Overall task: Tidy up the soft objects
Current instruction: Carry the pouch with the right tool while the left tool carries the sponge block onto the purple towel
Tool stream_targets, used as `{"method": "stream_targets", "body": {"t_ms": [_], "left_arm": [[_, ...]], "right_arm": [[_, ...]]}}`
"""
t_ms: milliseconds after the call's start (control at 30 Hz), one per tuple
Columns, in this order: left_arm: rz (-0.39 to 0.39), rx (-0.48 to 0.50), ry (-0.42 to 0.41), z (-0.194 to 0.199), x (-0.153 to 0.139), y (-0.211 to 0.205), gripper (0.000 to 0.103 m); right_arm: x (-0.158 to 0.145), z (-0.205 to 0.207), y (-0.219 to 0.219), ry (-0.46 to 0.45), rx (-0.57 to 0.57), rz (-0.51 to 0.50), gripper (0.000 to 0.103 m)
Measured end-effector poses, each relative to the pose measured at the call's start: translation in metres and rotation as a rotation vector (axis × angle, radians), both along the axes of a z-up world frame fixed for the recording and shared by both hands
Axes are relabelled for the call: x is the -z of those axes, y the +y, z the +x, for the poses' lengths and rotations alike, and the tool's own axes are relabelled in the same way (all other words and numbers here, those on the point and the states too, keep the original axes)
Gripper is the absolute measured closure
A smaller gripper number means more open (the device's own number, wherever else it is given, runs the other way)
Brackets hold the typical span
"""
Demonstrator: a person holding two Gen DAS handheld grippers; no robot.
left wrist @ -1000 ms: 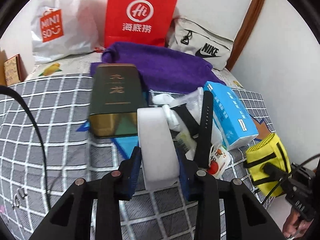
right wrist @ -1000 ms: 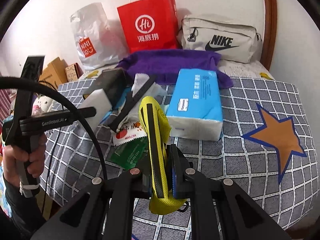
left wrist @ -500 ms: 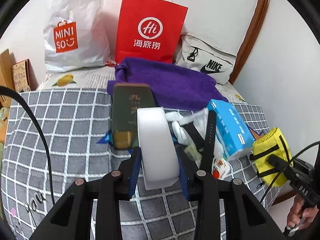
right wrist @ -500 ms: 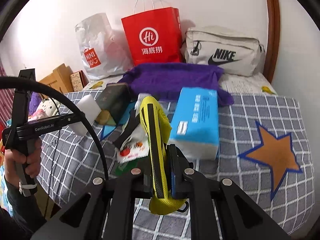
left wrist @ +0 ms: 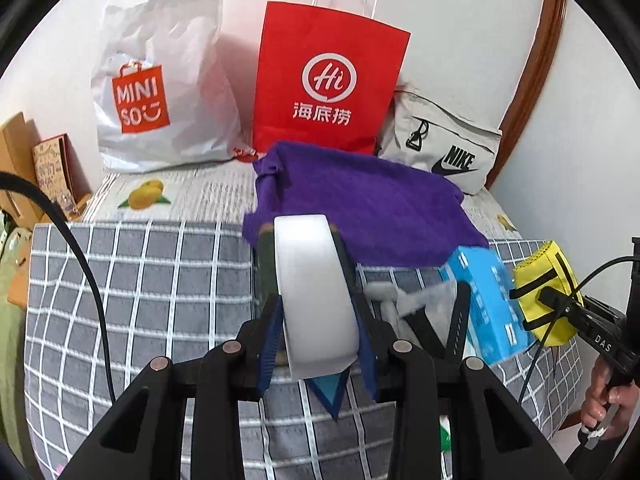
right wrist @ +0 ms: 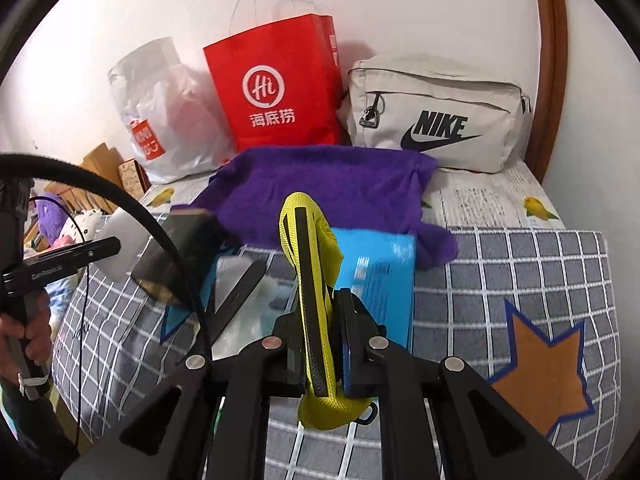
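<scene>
Above a checked bedspread (left wrist: 132, 280), the left gripper (left wrist: 318, 324) clamps a white sponge block (left wrist: 314, 292), the right gripper (right wrist: 320, 332) a yellow pouch (right wrist: 308, 240); both unplaced, clutter remaining.

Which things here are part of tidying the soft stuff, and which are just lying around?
In the job: white sponge in the left jaws, yellow pouch in the right jaws, purple towel.
Lying about: red bag, Miniso bag, Nike bag, tissue pack.

The left gripper (left wrist: 318, 334), at lower centre of its own view, clamps a white foam block (left wrist: 314, 292) between blue pads. The right gripper (right wrist: 320, 344) pinches a yellow fabric pouch (right wrist: 310, 276). A hand (right wrist: 28, 340) grips a handle at left.
</scene>
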State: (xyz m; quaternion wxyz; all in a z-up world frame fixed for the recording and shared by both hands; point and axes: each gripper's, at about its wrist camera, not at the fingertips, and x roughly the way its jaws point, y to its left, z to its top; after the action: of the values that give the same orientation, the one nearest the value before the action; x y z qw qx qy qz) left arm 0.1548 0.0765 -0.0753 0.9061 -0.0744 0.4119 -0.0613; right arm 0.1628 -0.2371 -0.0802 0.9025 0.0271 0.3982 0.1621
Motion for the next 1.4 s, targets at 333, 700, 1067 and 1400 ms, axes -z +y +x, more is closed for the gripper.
{"method": "stream_targets", "body": {"t_ms": [333,700,1067,1400], "left_arm": [[0.020,0.021,0.001,0.048,-0.008,-0.003,0.070],[0.008,0.048,0.034,0.103,-0.002,-0.006,0.070],[0.016,0.018,0.075,0.139,0.008,0.001,0.070],[0.024,0.038,0.125,0.172,0.024,-0.002,0.070]], "right_arm": [[-0.002,0.058,-0.003,0.033,0.001,0.008,0.093],[-0.013,0.124,-0.002,0.024,0.004,-0.025,0.093],[0.029,0.228,0.009,0.129,0.024,-0.066,0.093],[0.068,0.262,0.010,0.223,0.040,-0.066,0.092]]}}
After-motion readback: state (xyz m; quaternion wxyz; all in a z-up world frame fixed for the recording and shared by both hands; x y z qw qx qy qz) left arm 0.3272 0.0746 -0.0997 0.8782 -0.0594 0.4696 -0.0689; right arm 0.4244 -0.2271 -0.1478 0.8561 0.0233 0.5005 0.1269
